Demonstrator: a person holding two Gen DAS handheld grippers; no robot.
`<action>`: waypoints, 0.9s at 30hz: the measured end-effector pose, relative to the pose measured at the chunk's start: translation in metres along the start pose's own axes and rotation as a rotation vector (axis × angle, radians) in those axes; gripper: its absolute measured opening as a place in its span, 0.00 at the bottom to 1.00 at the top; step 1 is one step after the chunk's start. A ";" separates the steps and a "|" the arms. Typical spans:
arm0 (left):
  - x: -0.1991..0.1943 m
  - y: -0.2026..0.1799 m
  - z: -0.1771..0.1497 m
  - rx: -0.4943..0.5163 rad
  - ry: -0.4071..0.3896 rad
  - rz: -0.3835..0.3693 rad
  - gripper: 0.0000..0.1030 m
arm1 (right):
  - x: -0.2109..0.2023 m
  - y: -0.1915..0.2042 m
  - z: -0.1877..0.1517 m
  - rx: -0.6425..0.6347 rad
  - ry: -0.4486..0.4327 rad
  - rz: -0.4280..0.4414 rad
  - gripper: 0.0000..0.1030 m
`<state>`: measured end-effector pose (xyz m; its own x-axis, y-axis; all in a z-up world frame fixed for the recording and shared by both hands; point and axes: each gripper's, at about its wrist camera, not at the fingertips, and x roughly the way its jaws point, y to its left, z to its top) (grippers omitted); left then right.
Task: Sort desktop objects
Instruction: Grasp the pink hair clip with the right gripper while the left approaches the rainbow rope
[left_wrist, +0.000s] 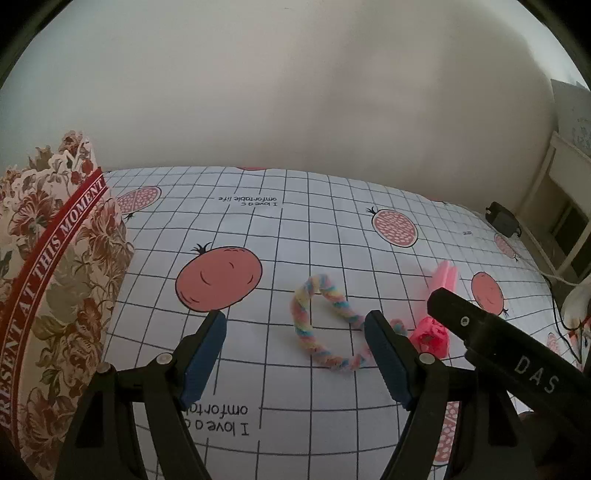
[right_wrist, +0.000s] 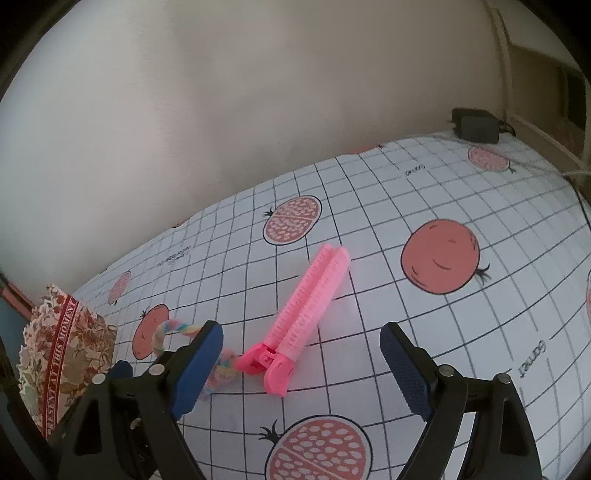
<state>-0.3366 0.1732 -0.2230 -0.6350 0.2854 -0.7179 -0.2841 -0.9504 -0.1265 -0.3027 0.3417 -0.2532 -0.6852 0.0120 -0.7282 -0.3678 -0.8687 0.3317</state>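
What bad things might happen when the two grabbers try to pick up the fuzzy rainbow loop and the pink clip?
1. The rainbow loop and pink clip lie very close, so the left gripper might drag both.
2. The right gripper works right beside the left one; they could bump.
3. The loop is soft and flat on the tablecloth, so open fingers may slide over it.

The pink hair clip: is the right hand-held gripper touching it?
Apart. The right wrist view shows bare tablecloth between the pink hair clip and both pads of the open right hand-held gripper.
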 end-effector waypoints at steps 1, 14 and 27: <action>0.002 0.000 0.000 0.001 -0.002 0.005 0.75 | 0.002 0.000 -0.001 0.006 0.003 -0.003 0.86; 0.018 0.006 -0.002 -0.035 0.057 0.003 0.64 | 0.008 0.012 -0.006 -0.013 -0.024 -0.043 0.67; 0.020 0.012 -0.003 -0.077 0.056 -0.061 0.39 | 0.007 0.016 -0.010 0.003 -0.009 0.007 0.40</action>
<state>-0.3504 0.1674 -0.2404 -0.5760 0.3381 -0.7443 -0.2639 -0.9386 -0.2221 -0.3069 0.3232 -0.2591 -0.6935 0.0110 -0.7204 -0.3648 -0.8676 0.3380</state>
